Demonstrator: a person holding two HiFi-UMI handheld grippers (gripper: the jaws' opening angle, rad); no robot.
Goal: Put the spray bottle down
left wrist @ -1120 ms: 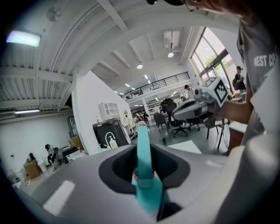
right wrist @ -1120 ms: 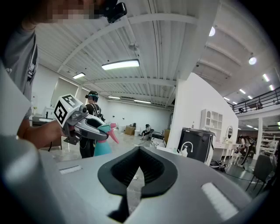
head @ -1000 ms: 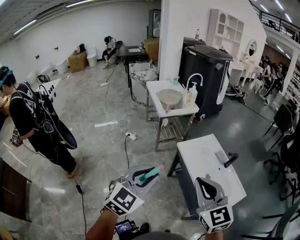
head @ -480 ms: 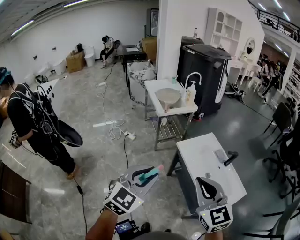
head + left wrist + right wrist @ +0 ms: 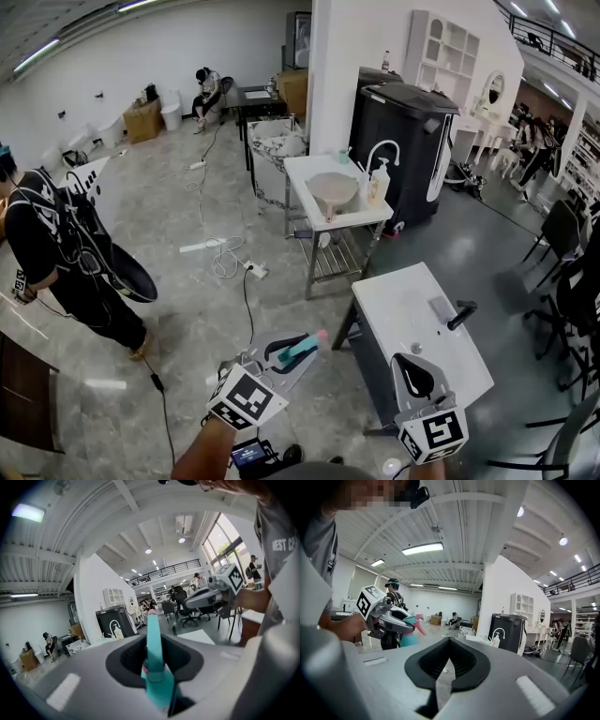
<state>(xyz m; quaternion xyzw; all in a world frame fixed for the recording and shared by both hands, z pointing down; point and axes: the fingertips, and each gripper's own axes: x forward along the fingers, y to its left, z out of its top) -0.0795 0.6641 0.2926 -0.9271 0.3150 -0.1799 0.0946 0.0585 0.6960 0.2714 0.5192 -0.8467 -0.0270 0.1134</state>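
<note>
A teal spray bottle with a pink nozzle tip lies between the jaws of my left gripper, which is shut on it, low in the head view and above the floor. In the left gripper view the bottle runs straight out along the jaws of the left gripper, pink tip foremost. My right gripper hangs over the near end of a white table, shut and holding nothing. In the right gripper view its jaws meet, and the left gripper with the bottle shows at the left.
A black handle-shaped object and a small grey item lie on the white table. A sink stand with a pump bottle stands beyond, a black machine behind it. A person stands at left; cables cross the floor.
Both grippers and the bottle stay where they were. The head view has shifted a little, so the room sits lower in the frame and the person at left is nearer the edge.
</note>
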